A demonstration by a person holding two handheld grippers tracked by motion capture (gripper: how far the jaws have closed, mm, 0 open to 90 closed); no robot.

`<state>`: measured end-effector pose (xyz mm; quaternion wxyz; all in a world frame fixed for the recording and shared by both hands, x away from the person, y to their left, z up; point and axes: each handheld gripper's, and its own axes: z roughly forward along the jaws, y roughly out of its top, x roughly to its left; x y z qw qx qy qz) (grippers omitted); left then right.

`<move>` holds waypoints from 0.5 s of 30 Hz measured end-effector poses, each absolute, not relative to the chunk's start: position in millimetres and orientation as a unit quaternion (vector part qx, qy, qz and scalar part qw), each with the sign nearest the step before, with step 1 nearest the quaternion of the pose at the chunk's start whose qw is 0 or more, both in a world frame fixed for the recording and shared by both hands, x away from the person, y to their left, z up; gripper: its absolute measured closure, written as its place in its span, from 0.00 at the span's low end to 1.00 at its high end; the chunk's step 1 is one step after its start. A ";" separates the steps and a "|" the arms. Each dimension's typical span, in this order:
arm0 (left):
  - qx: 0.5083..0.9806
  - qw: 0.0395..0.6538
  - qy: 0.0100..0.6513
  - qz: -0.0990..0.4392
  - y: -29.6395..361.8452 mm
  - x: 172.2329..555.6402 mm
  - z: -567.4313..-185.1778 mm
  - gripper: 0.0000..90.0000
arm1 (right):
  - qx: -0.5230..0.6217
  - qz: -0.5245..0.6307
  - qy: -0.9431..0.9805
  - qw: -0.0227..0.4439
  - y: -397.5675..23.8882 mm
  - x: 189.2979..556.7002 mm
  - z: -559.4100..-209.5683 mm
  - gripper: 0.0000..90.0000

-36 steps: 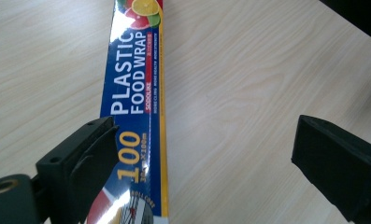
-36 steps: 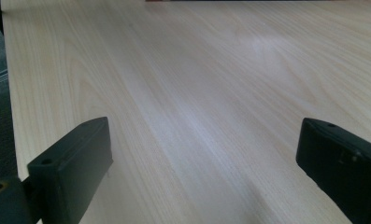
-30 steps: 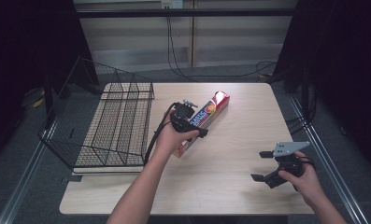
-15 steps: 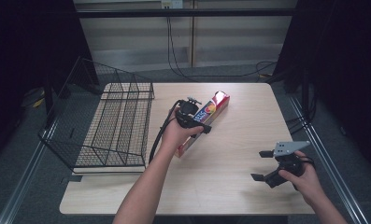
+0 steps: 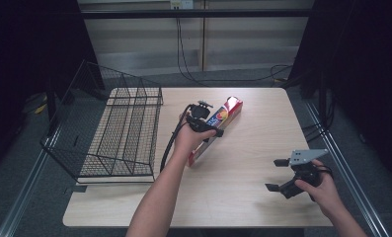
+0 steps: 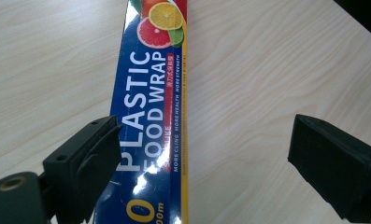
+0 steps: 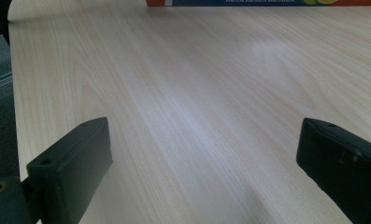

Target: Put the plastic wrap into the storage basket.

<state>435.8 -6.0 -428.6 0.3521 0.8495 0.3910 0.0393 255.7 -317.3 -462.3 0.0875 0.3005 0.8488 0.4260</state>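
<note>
Two grippers spread wide: left gripper [image 5: 207, 120] poised over plastic food wrap box [image 6: 150, 112], ungrasped; right gripper [image 5: 282, 175] idle near-right; wire basket [image 5: 119, 133] unfilled.

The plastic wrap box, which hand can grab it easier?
Left. The left tongs hang open right over the plastic wrap box; the right tongs are open too, but far off above bare table.
</note>
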 end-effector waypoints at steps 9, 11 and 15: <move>0.844 0.338 0.414 0.046 -6.3 448.4 -436.0 0.15 | 0.301 0.430 0.847 0.087 -318.2 255.5 -461.1 0.04; 0.839 0.345 0.418 0.046 -6.9 449.6 -437.2 0.16 | 0.301 0.430 0.847 0.086 -318.2 255.6 -461.1 0.03; 0.844 0.332 0.419 0.042 -9.0 455.2 -443.6 0.17 | 0.299 0.432 0.847 0.084 -318.6 256.2 -461.3 0.03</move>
